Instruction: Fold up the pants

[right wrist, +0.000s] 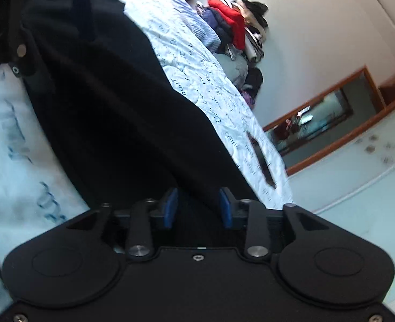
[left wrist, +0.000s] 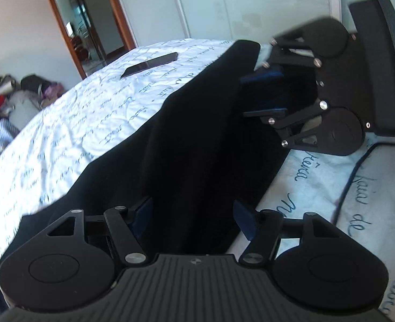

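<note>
Black pants [left wrist: 186, 134] lie stretched along a bed with a white sheet printed with blue script [left wrist: 71, 123]. My left gripper [left wrist: 193, 216] has its blue pads apart around one end of the pants, the cloth between them. My right gripper [left wrist: 263, 92] shows at the upper right of the left wrist view, at the far end of the pants, its blue pads apart around the fabric. In the right wrist view the right gripper [right wrist: 198, 208] has a fold of the pants [right wrist: 111, 112] between its blue pads. The left gripper's body shows at the top left there.
A dark phone [left wrist: 149, 64] lies on the sheet beyond the pants; it also shows in the right wrist view [right wrist: 260, 158]. A pile of clothes [right wrist: 237, 24] sits by the wall. A wooden door frame [left wrist: 60, 24] stands past the bed. A black cable [left wrist: 350, 179] runs over the sheet at the right.
</note>
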Available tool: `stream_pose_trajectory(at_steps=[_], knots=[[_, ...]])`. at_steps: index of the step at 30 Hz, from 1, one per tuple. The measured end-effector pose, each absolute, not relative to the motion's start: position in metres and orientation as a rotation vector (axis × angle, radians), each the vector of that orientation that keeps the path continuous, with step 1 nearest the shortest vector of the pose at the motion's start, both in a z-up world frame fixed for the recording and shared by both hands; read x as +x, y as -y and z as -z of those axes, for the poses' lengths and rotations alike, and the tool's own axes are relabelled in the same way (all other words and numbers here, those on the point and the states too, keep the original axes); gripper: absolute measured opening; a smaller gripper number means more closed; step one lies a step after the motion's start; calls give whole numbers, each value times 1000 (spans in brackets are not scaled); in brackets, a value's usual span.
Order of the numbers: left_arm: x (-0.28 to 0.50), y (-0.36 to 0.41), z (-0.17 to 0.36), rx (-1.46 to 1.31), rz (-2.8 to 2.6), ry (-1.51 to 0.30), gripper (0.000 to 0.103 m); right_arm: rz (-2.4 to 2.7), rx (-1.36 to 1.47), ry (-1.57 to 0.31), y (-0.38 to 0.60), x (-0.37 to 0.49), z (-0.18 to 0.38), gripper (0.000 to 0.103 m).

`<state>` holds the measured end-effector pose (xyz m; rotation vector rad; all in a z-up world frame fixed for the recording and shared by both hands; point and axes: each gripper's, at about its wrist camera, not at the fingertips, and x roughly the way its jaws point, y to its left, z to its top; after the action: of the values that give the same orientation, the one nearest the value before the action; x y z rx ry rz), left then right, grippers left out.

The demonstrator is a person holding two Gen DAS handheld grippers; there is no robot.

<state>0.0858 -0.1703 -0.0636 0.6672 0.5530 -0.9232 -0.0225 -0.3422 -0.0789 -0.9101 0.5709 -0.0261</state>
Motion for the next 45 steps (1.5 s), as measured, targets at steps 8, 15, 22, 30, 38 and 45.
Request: stream_pose_trajectory(at_steps=[8, 15, 22, 30, 38, 45], knots=[[100, 184, 65, 620, 900, -585, 39, -19, -916, -572, 339, -8, 78, 13], [98, 175, 62, 578, 927, -598, 17, -22, -867, -566, 342, -18, 63, 3], [94, 176, 64, 571, 956, -614, 13, -48, -917, -595, 340, -26, 56, 3], [76, 162, 60, 559, 1037, -648, 11, -66, -974, -691, 334, -52, 55, 0], [77, 158, 55, 521, 1068, -681, 17, 30, -531, -646, 382, -37, 33, 6], [87, 174, 36, 410, 1032, -617, 57, 230, 517, -528, 539, -13, 28, 51]])
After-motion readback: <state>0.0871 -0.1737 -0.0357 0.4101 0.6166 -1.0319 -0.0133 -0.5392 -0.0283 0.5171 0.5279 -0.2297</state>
